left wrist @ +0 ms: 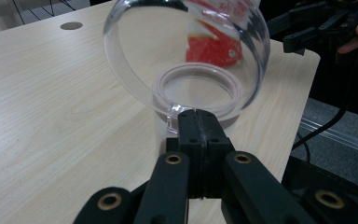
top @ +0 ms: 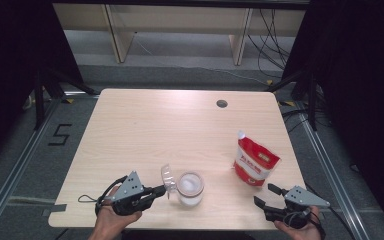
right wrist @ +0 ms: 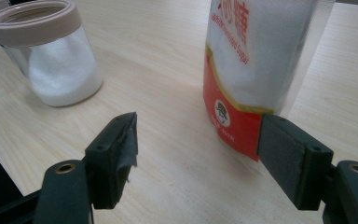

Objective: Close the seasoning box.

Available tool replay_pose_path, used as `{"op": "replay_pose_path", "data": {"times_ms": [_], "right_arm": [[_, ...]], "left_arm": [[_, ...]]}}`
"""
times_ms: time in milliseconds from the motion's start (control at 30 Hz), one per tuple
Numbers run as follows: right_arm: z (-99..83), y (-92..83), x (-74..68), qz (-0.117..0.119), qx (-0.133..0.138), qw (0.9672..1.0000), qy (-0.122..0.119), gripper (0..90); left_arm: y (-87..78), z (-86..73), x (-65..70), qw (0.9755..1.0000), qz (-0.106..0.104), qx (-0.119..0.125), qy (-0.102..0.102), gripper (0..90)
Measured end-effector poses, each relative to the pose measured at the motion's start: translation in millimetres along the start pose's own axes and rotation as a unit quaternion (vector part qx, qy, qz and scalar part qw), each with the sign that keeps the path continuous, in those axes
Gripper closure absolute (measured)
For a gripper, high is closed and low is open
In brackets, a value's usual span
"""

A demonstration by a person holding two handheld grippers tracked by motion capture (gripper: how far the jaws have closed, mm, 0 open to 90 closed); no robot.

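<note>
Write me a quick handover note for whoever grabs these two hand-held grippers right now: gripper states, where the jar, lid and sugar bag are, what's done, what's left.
Left hand-held gripper: shut on the tab of the clear lid, holding it flipped up beside the jar's mouth.
Right hand-held gripper: open, holding nothing, jaws aimed at the sugar bag just ahead, apart from it.
Jar: upright near the table's front edge, partly filled with white grains.
Bag: standing to the jar's right, top corner looks cut.
Done: jar opened.
Left, likely: grip the bag, pour into the jar, set the bag down, close the lid.
</note>
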State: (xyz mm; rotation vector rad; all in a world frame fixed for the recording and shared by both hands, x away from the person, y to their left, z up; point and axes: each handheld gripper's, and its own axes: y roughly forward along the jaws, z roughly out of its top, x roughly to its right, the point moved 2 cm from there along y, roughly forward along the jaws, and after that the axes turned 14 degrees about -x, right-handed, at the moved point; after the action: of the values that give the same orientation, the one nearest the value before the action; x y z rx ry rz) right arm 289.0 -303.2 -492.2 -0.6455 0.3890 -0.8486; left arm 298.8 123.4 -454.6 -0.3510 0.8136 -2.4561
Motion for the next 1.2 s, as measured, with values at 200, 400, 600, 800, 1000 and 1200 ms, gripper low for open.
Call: {"op": "replay_pose_path", "data": {"times_ms": [200, 400, 600, 800, 1000, 1200], "right_arm": [[0.0, -0.7, 0.2, -0.003, 0.001, 1.0000, 0.003, 30.2], [0.1, -0.1, 0.2, -0.001, 0.001, 1.0000, -0.001, 30.2], [0.1, 0.2, 0.1, 0.000, 0.001, 1.0000, -0.001, 30.2], [-0.1, 0.2, -1.9, 0.002, -0.002, 1.0000, 0.004, 30.2], [0.5, 0.1, -0.3, 0.000, 0.004, 1.0000, -0.003, 30.2], [0.5, 0.1, -0.4, 0.000, 0.004, 1.0000, -0.004, 30.1]], "left_arm": [[0.1, 2.1, -0.7, 1.0000, 0.000, 0.001, 0.009, 89.0], [1.9, 3.8, 1.7, 1.0000, -0.004, 0.005, -0.004, 88.6], [1.8, 6.3, 0.7, 0.9999, -0.002, -0.001, 0.014, 88.5], [5.0, 7.5, 3.9, 1.0000, -0.004, -0.002, 0.005, 88.1], [7.7, 8.8, 5.3, 0.9999, -0.012, 0.001, -0.001, 86.7], [6.9, 7.9, 2.8, 0.9999, -0.013, 0.001, -0.001, 82.3]]}}
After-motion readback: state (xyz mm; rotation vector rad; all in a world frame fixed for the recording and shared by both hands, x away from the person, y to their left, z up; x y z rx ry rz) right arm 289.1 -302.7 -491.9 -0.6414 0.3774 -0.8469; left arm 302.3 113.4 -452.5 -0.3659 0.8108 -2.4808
